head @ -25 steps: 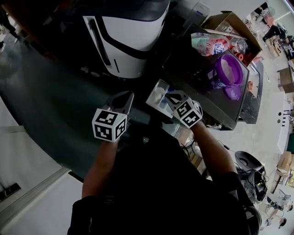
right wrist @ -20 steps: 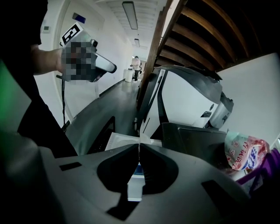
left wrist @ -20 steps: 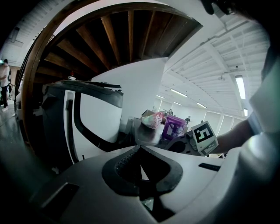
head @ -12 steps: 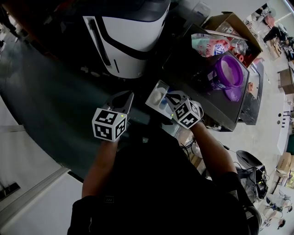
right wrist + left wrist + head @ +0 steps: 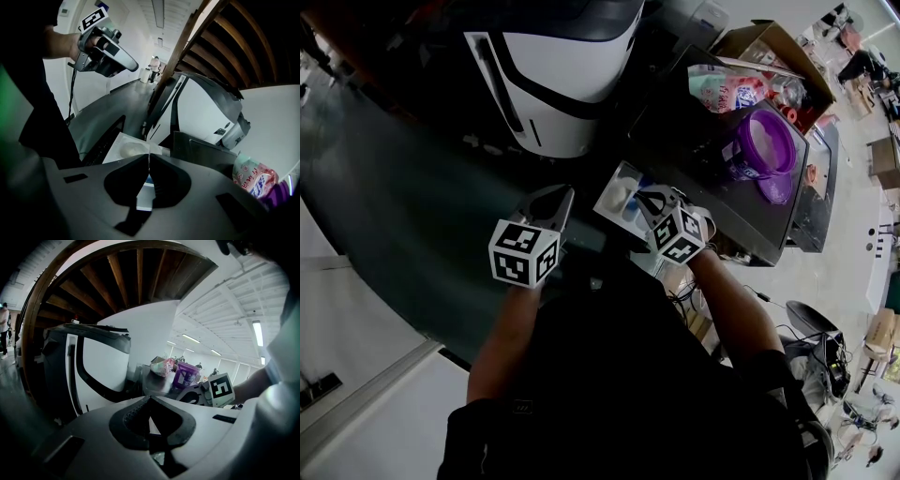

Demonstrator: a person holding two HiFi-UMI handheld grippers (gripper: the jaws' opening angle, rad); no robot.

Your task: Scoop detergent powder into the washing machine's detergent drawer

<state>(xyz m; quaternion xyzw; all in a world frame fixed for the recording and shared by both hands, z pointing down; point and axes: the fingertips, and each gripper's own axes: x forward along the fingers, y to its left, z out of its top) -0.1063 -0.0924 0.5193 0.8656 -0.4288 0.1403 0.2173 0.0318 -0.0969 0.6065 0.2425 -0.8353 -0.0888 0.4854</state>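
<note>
Both grippers hang over the machine's front. The left gripper (image 5: 149, 399) has its jaws pressed together on nothing and points past the white machine (image 5: 553, 75). The right gripper (image 5: 149, 157) also has its jaws closed, tips just above the open drawer (image 5: 111, 151). A thin pale sliver shows at their seam, and I cannot tell whether it is something pinched or only light.

The drawer juts out beside the machine, near the dark top (image 5: 712, 202). One compartment seems to hold a pale mound of powder (image 5: 131, 149). The purple tub (image 5: 764, 145) stands open on that top, well apart from the drawer, with a bag (image 5: 722, 86) behind it. No scoop is plainly visible.

The powder is probably light and loose, so it would spill at any tilt or jolt. A scoop is likely stiff, light plastic, best pinched along its handle and carried level. The drawer looks rigid but may slide if pushed.
</note>
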